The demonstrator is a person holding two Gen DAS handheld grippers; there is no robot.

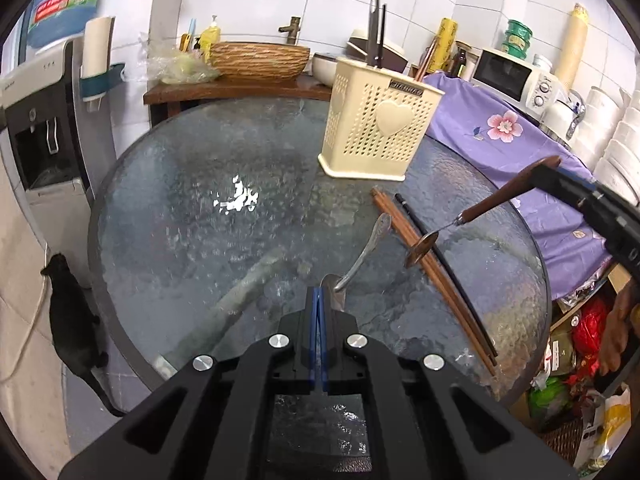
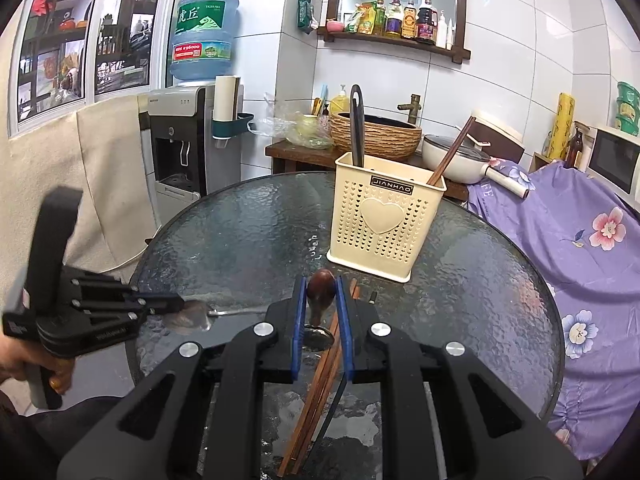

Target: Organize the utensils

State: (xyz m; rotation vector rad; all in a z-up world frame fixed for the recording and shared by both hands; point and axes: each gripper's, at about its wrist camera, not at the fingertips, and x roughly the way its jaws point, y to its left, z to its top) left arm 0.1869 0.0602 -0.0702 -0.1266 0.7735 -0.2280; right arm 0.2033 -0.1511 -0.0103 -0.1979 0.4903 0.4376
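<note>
A cream perforated utensil holder point(image 1: 376, 132) stands on the round glass table point(image 1: 200, 220); it also shows in the right wrist view point(image 2: 386, 220), with a black utensil and chopsticks inside. My left gripper point(image 1: 319, 300) is shut on the bowl end of a metal spoon point(image 1: 368, 248) at table level. My right gripper point(image 2: 322, 300) is shut on a wooden-handled spoon point(image 1: 492, 202), held above the table; its handle end point(image 2: 320, 286) shows between the pads. Brown chopsticks point(image 1: 436, 276) and a black chopstick point(image 1: 444, 268) lie on the glass beneath it.
A purple flowered cloth point(image 1: 516, 136) covers the surface at the right, with a microwave point(image 1: 516, 76) behind. A woven basin point(image 2: 376, 132) and a pan point(image 2: 456, 158) sit behind the table. A water dispenser point(image 2: 176, 140) stands at the left. A black cat point(image 1: 72, 320) is beside the table.
</note>
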